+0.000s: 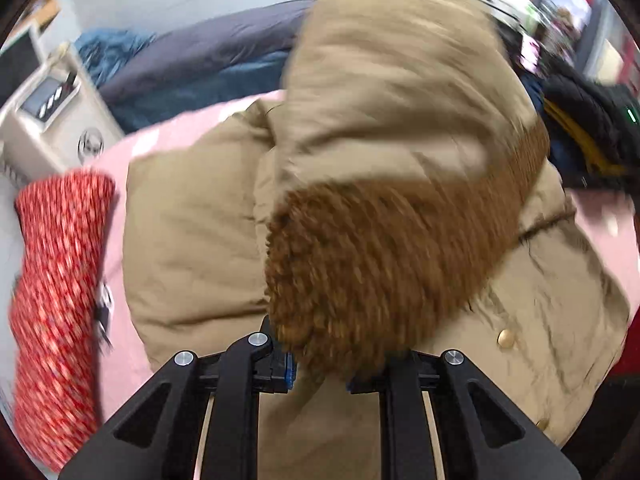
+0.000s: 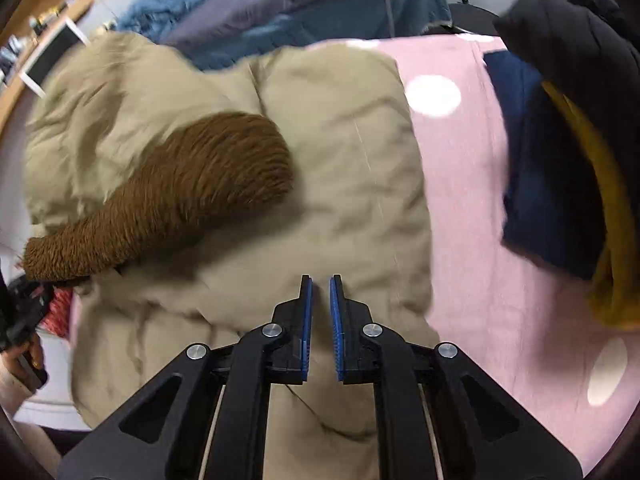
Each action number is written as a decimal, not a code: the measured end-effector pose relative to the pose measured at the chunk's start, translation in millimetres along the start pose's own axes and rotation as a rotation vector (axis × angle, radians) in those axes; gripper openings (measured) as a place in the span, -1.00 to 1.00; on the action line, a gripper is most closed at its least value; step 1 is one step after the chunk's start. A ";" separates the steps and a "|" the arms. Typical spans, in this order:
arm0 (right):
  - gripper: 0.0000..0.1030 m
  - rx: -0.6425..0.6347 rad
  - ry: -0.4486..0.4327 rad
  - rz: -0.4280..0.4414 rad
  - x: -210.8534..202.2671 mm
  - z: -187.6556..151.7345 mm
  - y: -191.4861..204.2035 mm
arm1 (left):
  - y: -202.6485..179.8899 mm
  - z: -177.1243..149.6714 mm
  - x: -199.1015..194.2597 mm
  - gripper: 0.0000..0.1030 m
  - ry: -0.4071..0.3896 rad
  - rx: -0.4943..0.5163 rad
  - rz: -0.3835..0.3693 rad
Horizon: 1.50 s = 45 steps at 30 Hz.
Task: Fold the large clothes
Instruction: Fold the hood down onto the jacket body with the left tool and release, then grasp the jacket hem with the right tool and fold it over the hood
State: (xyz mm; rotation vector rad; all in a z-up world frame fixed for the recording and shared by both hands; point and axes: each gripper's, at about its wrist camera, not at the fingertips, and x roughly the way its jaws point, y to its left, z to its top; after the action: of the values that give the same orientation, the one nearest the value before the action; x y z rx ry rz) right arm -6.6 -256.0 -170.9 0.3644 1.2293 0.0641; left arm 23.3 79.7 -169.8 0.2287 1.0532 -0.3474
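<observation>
A large tan padded coat (image 1: 192, 220) lies spread on the pink bed sheet (image 1: 120, 360). Its brown fur-trimmed hood (image 1: 380, 260) is lifted, and my left gripper (image 1: 320, 376) is shut on the fur edge, which hides the fingertips. In the right wrist view the same coat (image 2: 340, 140) lies below, and the fur trim (image 2: 192, 184) stretches to the left edge. There a hand (image 2: 20, 360) holds the other gripper's black body. My right gripper (image 2: 321, 280) hangs over the coat's near part with its blue pads (image 2: 307, 320) almost together and nothing between them.
A red patterned garment (image 1: 60, 280) lies left of the coat. Navy, black and yellow clothes (image 2: 552, 184) are piled on the sheet (image 2: 480, 240) at the right. A blue-grey duvet (image 2: 300, 8) lies bunched behind, and a white appliance (image 1: 52, 120) stands beside the bed.
</observation>
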 end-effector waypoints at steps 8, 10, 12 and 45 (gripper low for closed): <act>0.28 -0.002 -0.196 0.167 -53.0 65.7 67.3 | -5.8 -3.2 -1.5 -0.67 0.017 0.086 0.027; 0.28 -0.045 -0.217 0.211 -56.9 90.6 99.7 | -13.9 -9.8 -3.4 -0.65 0.023 0.115 0.029; 0.30 -0.076 -0.219 0.242 -55.6 111.8 129.7 | -15.4 -11.4 -5.1 -0.61 0.031 0.106 0.022; 0.48 -0.333 -0.007 -0.070 23.3 -20.1 184.1 | 13.3 -57.2 -76.7 0.52 0.161 0.182 -0.140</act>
State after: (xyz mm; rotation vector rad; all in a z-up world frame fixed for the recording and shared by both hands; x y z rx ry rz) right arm 9.7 -72.4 -141.4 0.0318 1.1992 0.2036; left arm -52.0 124.8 -129.7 0.3513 1.2006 -0.5595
